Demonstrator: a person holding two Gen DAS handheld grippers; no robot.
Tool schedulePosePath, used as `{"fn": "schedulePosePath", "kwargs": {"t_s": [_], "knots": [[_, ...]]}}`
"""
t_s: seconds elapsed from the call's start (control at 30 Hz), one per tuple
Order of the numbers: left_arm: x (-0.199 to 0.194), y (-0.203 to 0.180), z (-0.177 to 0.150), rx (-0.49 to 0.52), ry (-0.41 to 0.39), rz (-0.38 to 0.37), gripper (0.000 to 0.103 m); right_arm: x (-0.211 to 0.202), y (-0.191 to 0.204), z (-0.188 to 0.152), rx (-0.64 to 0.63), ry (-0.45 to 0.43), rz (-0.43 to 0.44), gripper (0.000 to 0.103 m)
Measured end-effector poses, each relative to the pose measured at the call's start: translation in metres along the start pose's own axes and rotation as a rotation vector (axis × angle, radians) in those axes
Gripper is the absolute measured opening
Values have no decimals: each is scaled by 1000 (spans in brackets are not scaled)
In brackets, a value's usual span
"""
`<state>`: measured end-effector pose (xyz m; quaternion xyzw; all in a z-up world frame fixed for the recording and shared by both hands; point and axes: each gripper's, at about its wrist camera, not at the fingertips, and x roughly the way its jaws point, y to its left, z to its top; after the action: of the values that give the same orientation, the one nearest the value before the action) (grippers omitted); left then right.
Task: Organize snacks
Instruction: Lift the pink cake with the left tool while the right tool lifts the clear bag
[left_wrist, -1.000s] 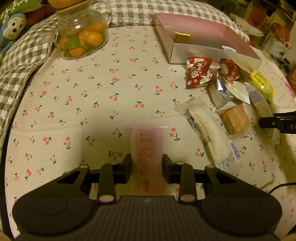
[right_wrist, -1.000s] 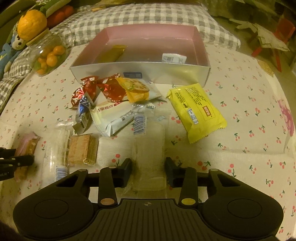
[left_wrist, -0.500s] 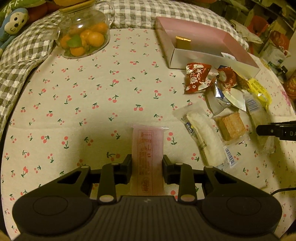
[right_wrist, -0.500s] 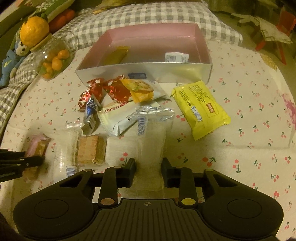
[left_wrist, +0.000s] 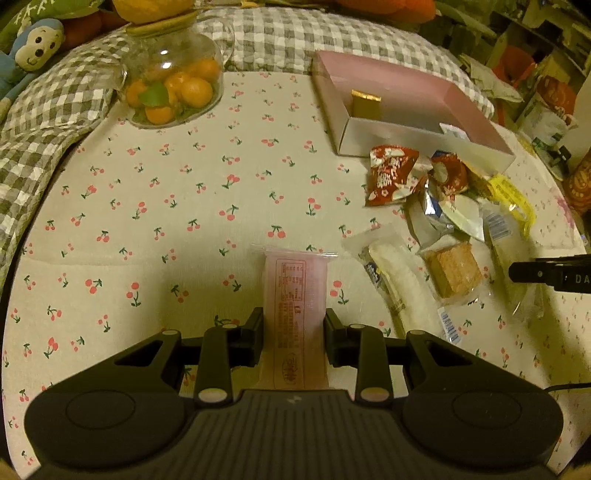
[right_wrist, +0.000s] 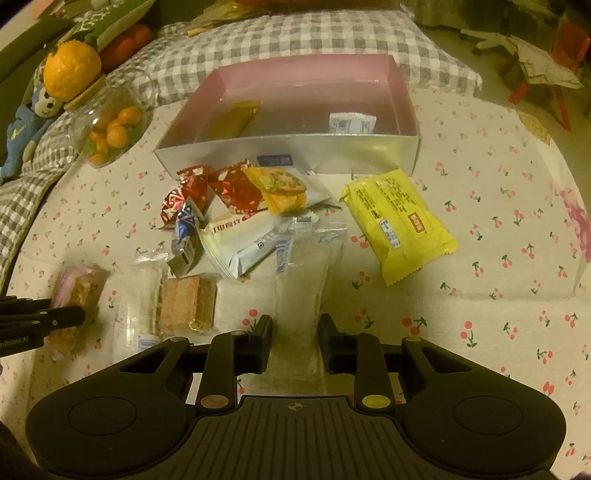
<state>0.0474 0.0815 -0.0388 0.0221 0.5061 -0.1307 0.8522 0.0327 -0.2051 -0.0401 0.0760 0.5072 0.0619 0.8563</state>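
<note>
My left gripper (left_wrist: 294, 325) is shut on a pink wrapped snack bar (left_wrist: 297, 291) and holds it above the cherry-print cloth. My right gripper (right_wrist: 295, 332) is shut on a clear-wrapped pale snack (right_wrist: 306, 273), lifted over the cloth. The pink box (right_wrist: 288, 147) stands ahead with a gold packet (right_wrist: 236, 120) and a white-labelled packet (right_wrist: 351, 123) inside; it also shows in the left wrist view (left_wrist: 406, 110). A pile of snacks (right_wrist: 240, 206) lies in front of the box. The left gripper shows at the left edge of the right wrist view (right_wrist: 55, 317).
A yellow packet (right_wrist: 399, 221) lies right of the pile. A wafer snack (right_wrist: 188, 302) and a white bar (right_wrist: 136, 295) lie at the left. A glass jar of oranges (left_wrist: 170, 85) stands far left. Checked bedding (left_wrist: 44, 122) and a monkey toy (left_wrist: 33, 48) border the cloth.
Both grippers have lifted and drawn back a little with their snacks held. The right gripper's clear packet has come up off the cloth.
</note>
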Motion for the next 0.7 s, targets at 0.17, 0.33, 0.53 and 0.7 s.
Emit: {"fn": "schedulePosePath", "kwargs": {"t_s": [0.17,0.33,0.53,0.7], "knots": [[-4,0,2,-8,-19,0,29,-5,1,1,1,-12,11,24],[-6,0,4,-12,-30,-6,29,-12,0,2,7,-28,19,24],[-12,-4,8,-16,-59,-20,29,-22,-2,6,18,-56,37,24],[-20,-9,13,-15,-90,-32,29,-30,-4,11,32,-79,50,23]]}}
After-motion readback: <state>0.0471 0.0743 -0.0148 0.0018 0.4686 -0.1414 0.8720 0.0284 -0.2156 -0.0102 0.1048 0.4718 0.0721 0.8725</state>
